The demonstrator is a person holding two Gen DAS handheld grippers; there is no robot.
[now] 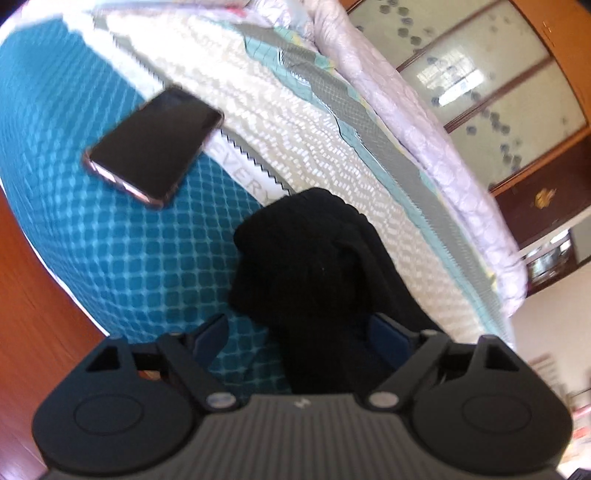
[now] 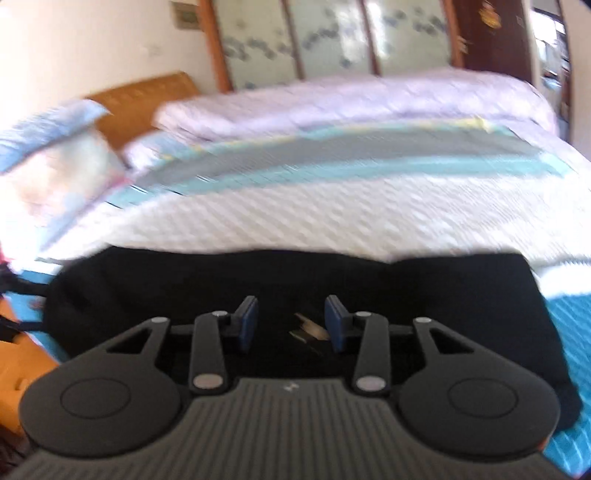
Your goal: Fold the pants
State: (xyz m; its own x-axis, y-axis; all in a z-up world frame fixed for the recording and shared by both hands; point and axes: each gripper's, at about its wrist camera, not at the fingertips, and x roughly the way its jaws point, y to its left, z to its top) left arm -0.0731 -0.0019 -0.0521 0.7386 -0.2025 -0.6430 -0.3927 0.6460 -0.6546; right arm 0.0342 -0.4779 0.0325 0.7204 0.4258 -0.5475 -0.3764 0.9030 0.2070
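Note:
The black pants (image 2: 332, 280) lie in a long strip across the near part of the bed, folded lengthwise. My right gripper (image 2: 291, 325) is open just above them, its blue pads (image 2: 248, 325) apart, with a small tan label (image 2: 310, 326) between them. In the left wrist view one bunched end of the pants (image 1: 306, 266) rises between the open jaws of my left gripper (image 1: 299, 336). The cloth lies against the right pad (image 1: 386, 339); the left pad (image 1: 210, 334) stands clear of it.
A black phone (image 1: 155, 144) lies on the teal patterned bedspread (image 1: 110, 251). A white quilted cover (image 2: 369, 214) and a folded lilac quilt (image 2: 351, 99) lie behind. A pillow (image 2: 55, 162), wooden headboard (image 2: 147, 99) and sliding wardrobe doors (image 2: 332, 33) stand beyond. Wooden floor (image 1: 33, 332) shows left.

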